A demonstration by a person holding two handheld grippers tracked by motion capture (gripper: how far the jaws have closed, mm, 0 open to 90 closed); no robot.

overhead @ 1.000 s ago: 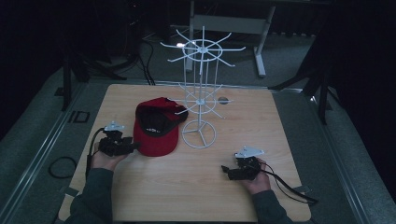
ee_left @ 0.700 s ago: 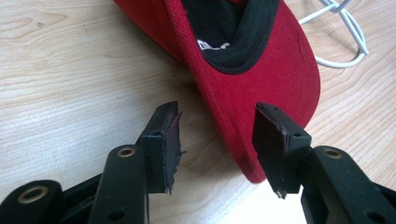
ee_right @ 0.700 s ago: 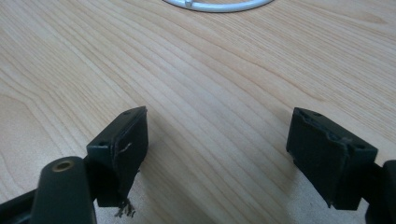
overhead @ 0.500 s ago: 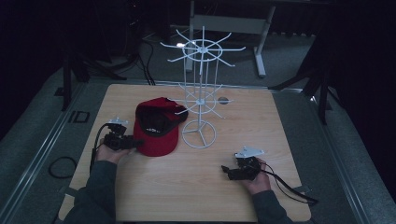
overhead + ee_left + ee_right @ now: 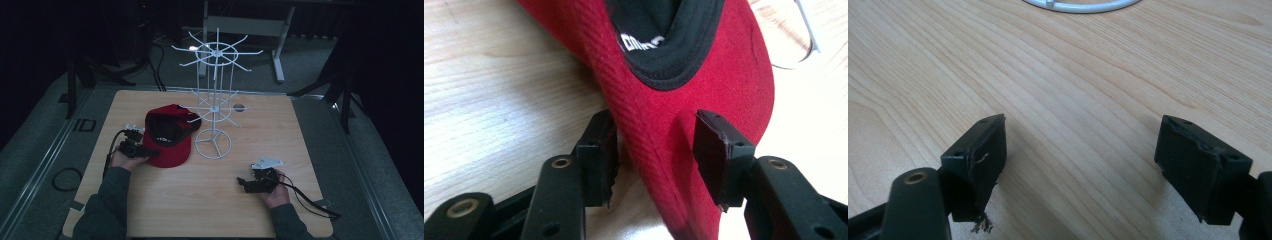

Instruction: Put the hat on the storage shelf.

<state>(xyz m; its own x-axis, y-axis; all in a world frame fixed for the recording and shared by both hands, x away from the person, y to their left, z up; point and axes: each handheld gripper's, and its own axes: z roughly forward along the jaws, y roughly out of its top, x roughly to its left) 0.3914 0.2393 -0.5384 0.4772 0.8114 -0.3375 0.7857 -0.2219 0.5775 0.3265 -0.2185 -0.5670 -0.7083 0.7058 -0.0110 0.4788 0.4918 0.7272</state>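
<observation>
Bench (image 5: 300,130) holds one red cap (image 5: 167,136), one white rack (image 5: 215,107). Left gripper (image 5: 656,150) jaws straddle the cap brim, not yet closed; right gripper (image 5: 1103,165) jaws wide, empty.

A square light wooden table (image 5: 300,130) stands on a grey carpeted floor (image 5: 35,150) in a dim room. Black cables (image 5: 155,65) lie on the floor beyond it. A grey metal desk frame (image 5: 280,50) stands farther back.
</observation>
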